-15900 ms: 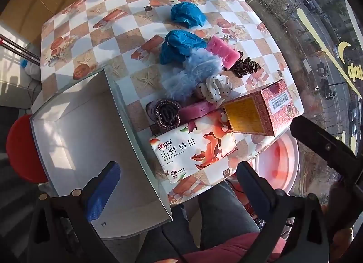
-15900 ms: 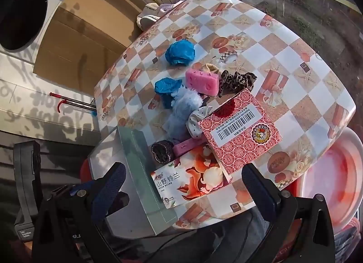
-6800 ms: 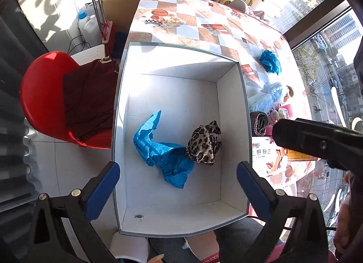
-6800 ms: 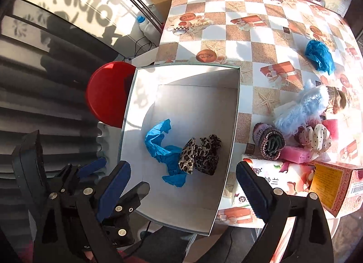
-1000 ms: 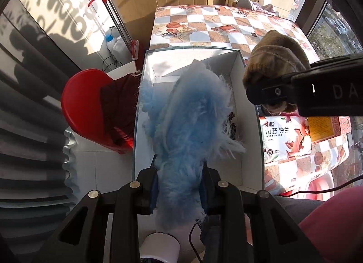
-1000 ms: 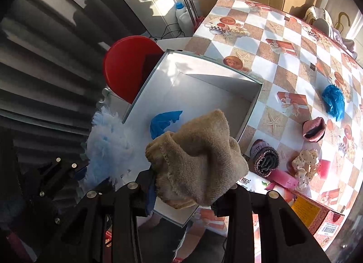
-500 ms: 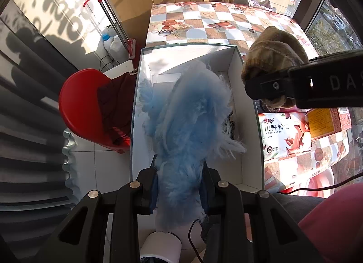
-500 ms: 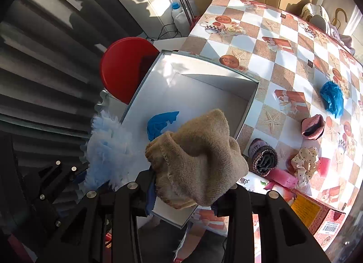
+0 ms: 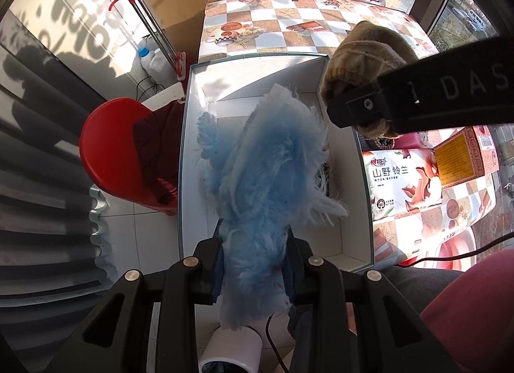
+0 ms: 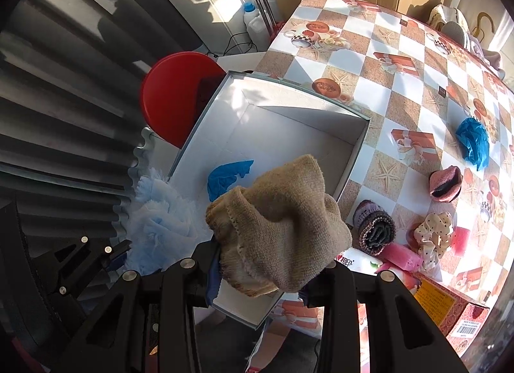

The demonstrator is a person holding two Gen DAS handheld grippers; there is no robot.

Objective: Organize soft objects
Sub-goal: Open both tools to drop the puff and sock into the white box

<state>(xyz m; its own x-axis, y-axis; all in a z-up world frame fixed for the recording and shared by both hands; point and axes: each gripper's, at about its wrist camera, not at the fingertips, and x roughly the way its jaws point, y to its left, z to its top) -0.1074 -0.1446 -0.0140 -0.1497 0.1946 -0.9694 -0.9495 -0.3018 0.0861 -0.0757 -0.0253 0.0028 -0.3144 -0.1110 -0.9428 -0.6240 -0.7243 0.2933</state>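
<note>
My left gripper (image 9: 255,263) is shut on a fluffy light-blue duster cloth (image 9: 266,160) and holds it above the white open box (image 9: 188,160). My right gripper (image 10: 261,271) is shut on a tan knitted sock (image 10: 282,218), held over the box's near right side (image 10: 351,160). The sock and right gripper also show in the left wrist view (image 9: 363,51). A blue plastic cover (image 10: 225,173) lies in the box. On the checkered table (image 10: 401,99) lie another blue cover (image 10: 474,141), a pink rolled sock (image 10: 445,180), a purple rolled sock (image 10: 374,228) and a polka-dot scrunchie (image 10: 433,228).
A tissue pack (image 9: 401,180) and a red carton (image 9: 465,154) lie on the table right of the box. Pink sponges (image 10: 401,257) sit by the scrunchie. A red stool (image 9: 109,154) with dark cloth stands left of the box. A mop (image 9: 151,29) leans at the back.
Both grippers, still holding the blue duster cloth and the tan sock, have drifted slightly over the box. Nothing has been released.
</note>
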